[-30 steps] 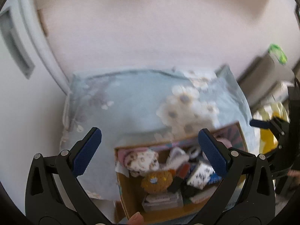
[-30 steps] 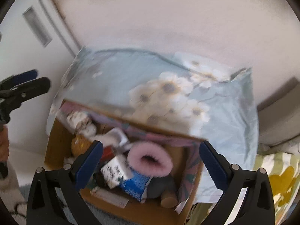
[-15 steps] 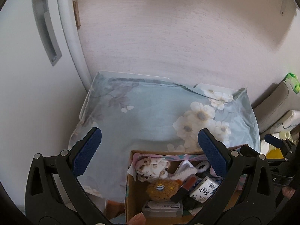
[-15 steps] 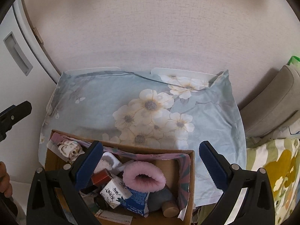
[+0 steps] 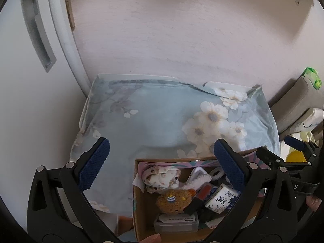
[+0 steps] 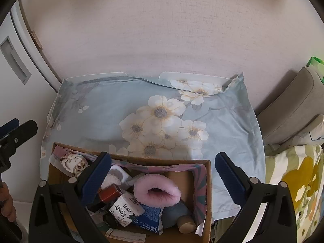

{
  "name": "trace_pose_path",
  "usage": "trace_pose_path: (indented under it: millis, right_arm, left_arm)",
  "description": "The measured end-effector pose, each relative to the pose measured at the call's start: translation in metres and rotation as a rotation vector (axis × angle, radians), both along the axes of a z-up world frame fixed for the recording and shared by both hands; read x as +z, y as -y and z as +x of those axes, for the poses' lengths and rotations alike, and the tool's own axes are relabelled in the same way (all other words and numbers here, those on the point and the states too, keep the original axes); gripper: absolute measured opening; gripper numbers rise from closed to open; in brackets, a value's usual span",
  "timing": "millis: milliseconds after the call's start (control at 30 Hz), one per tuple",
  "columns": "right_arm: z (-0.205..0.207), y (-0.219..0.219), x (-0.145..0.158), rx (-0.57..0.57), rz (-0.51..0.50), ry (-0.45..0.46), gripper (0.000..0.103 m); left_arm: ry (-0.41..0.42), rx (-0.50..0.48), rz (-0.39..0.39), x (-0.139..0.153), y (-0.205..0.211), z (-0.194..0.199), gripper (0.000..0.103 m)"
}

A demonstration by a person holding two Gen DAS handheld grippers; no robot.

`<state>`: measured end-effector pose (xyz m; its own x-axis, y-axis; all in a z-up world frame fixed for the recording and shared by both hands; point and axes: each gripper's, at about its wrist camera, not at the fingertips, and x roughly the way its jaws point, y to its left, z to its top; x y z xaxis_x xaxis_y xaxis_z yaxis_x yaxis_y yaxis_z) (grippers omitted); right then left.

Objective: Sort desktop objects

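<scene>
A cardboard box (image 5: 136,208) (image 6: 208,184) full of small objects stands on the near part of a table covered with a pale blue flowered cloth (image 5: 154,125) (image 6: 113,109). In it lie a brown plush toy (image 5: 173,200), a rolled patterned cloth (image 5: 161,177) (image 6: 74,163), a tissue pack (image 5: 220,199) (image 6: 125,207), a pink fluffy item (image 6: 157,192), a tape roll (image 5: 217,173) and a clear case (image 5: 175,222). My left gripper (image 5: 160,162) is open and empty above the box's far left. My right gripper (image 6: 163,174) is open and empty above the box.
A white door with a recessed handle (image 5: 38,32) stands on the left. A wall (image 6: 162,30) runs behind the table. Grey cushions (image 6: 293,105) and a yellow flowered fabric (image 6: 299,182) lie to the right. The right gripper shows in the left wrist view (image 5: 293,156).
Both views have steadied and tilted up from the box toward the wall. The box now sits lower in each view. Both grippers stay open.
</scene>
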<state>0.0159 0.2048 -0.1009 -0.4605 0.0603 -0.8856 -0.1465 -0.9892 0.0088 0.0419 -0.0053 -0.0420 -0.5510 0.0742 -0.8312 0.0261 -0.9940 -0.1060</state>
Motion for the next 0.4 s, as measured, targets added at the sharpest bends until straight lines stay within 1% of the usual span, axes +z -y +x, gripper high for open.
trace_pose_path:
  millis: [400]
  right_arm:
    - [-0.0024,-0.0001,-0.0039,-0.016,-0.005,0.014,0.102]
  left_arm:
    - [0.003,-0.008,0.008,-0.0042,-0.0005,-0.0055,0.103]
